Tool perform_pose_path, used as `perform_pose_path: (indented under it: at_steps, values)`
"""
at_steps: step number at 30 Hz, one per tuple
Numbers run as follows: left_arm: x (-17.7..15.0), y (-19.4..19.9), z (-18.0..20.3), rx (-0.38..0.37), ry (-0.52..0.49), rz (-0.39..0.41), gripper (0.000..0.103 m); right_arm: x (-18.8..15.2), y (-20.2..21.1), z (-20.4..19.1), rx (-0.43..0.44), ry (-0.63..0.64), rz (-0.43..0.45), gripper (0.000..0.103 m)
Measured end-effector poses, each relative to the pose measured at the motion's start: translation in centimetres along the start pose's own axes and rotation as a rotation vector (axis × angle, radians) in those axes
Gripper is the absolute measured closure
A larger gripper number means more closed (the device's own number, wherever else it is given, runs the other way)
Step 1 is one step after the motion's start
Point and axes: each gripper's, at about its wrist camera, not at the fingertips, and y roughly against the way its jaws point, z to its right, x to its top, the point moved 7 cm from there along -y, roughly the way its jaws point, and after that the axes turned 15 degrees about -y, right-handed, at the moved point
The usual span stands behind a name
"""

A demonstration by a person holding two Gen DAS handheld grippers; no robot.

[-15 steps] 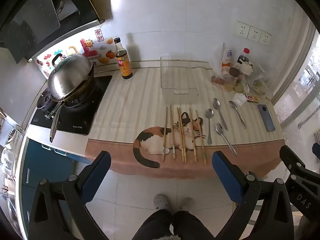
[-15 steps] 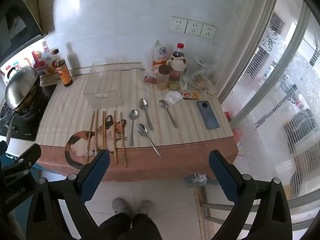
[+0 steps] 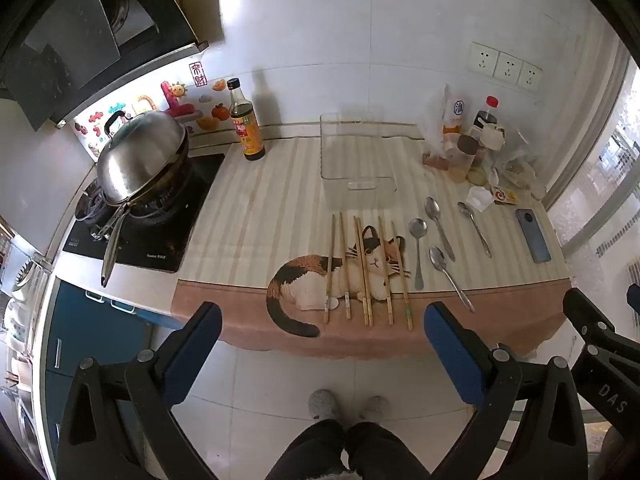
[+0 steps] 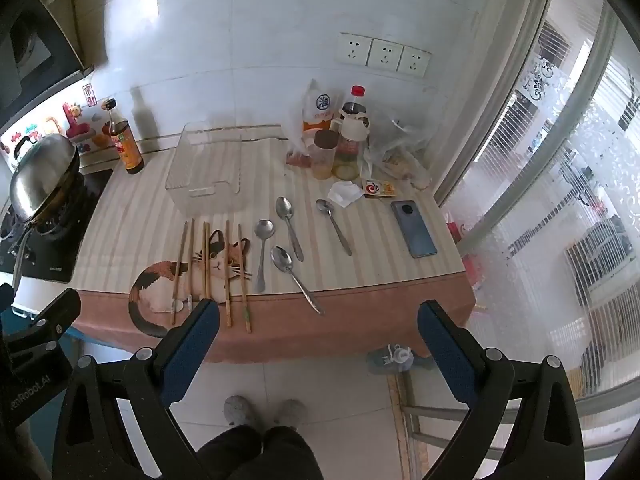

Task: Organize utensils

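long counter (image 3: 280,216) under a striped mat with a cat print (image 3: 320,280), running along a white tiled wall. at its left end, a black hob (image 3: 168,236) carrying a steel wok (image 3: 140,160). near the back of the mat, a clear plastic tray (image 3: 352,160), empty, upright, handle cutout facing forward. just in front of the tray, six wooden chopsticks (image 3: 364,272) lying side by side across the cat print, tips toward the tray. right of them, four metal spoons (image 4: 288,232), bowls pointing to the wall, apart from one another. farther right, a blue phone (image 4: 414,230) flat near the mat's edge. behind the spoons, a cluster of bottles and jars (image 4: 340,144). left gripper (image 3: 320,344) spread wide, nothing between the blue pads, held off the counter's front edge. right gripper (image 4: 320,340) likewise spread wide and empty, above the floor in front of the counter.
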Motion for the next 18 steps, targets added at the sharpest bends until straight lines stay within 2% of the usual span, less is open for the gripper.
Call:
perform_pose_path:
  at_steps: [18]
  values:
    - [1.9,-0.7,0.8,0.004,-0.011,-0.009,0.0,1.0,-0.5,0.6,0.003,-0.007,-0.008,0.003]
